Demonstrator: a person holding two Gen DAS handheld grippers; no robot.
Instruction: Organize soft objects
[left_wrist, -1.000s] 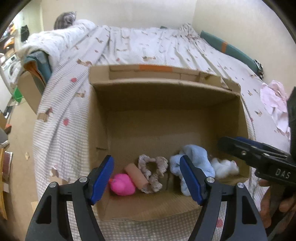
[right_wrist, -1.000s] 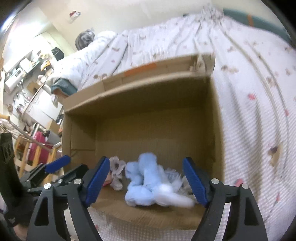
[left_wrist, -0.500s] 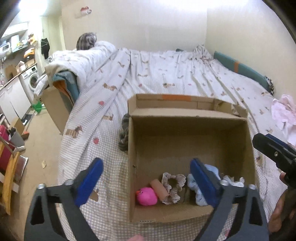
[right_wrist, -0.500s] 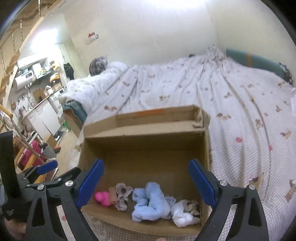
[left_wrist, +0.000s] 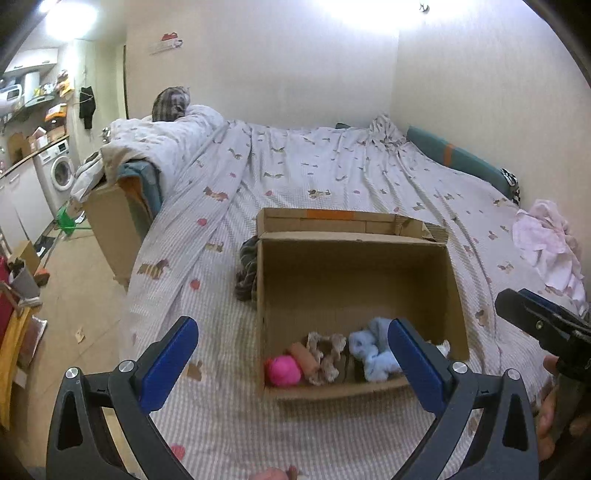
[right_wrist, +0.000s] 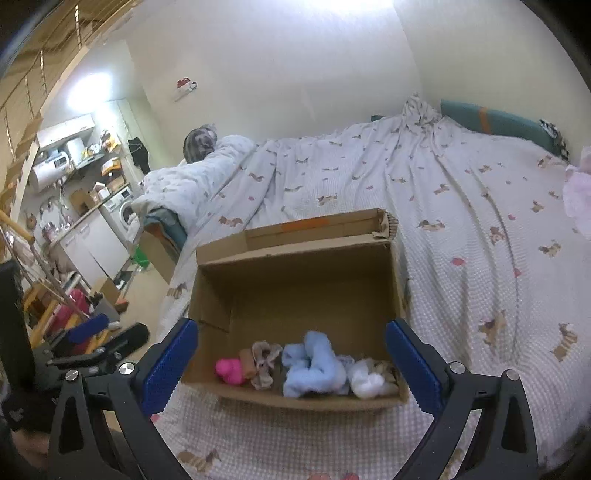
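A cardboard box (left_wrist: 354, 295) sits open on the bed (left_wrist: 332, 177), its far flap standing up toward 12 o'clock. The soft objects lie in a row along its near wall: from the right wrist view, a pink ball (right_wrist: 229, 371) at 9 o'clock, a tan roll (right_wrist: 246, 363) touching it, a beige scrunchie (right_wrist: 264, 362), a light blue cloth (right_wrist: 314, 363) in the middle, and a white cloth (right_wrist: 369, 378) at 3 o'clock. The left gripper (left_wrist: 291, 360) hovers short of the box with its jaws spread wide and nothing between them. The right gripper (right_wrist: 291, 360) is likewise spread wide and empty. A dark striped cloth (left_wrist: 248, 267) lies on the bed against the box's left wall, and a pink garment (left_wrist: 546, 240) lies at 3 o'clock.
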